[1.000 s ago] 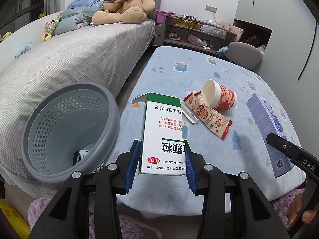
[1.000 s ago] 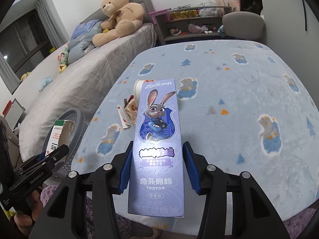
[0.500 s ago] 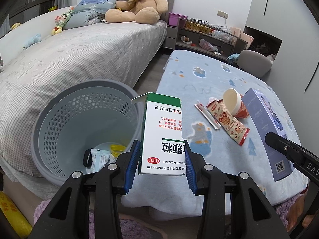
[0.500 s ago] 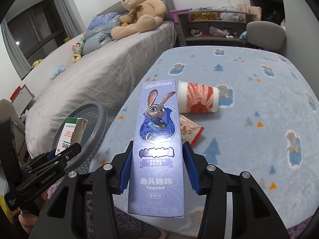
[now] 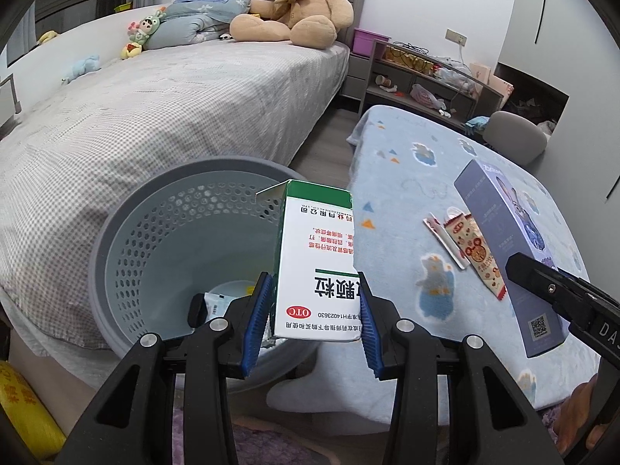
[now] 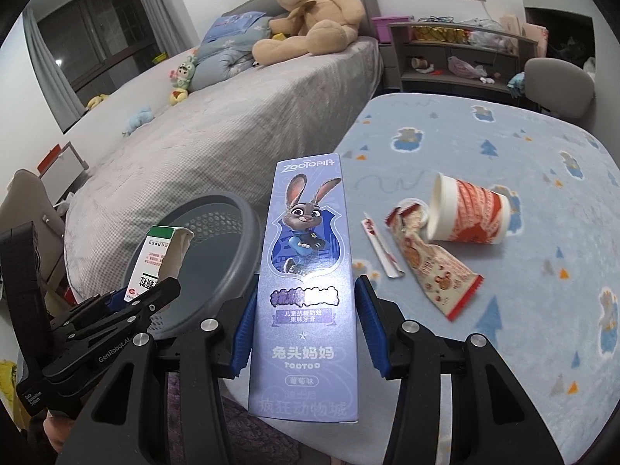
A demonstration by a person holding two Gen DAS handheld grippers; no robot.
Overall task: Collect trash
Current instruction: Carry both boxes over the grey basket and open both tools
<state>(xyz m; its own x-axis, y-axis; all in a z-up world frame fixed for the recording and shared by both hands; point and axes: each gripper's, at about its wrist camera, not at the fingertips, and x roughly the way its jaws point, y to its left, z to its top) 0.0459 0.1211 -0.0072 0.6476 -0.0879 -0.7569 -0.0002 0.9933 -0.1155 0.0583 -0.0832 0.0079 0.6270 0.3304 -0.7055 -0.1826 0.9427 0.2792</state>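
We have the left gripper (image 5: 314,321) clamped on the medicine box (image 5: 316,267) over the laundry-style bin (image 5: 116,248), nearer than the right gripper (image 6: 302,333), which pinches the toothpaste box (image 6: 306,290).

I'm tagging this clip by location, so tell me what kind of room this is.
Most likely a child's bedroom: a bed with a big teddy bear and small plush toys by the pillow end, a low shelf unit against the wall, and a cartoon-print blanket.
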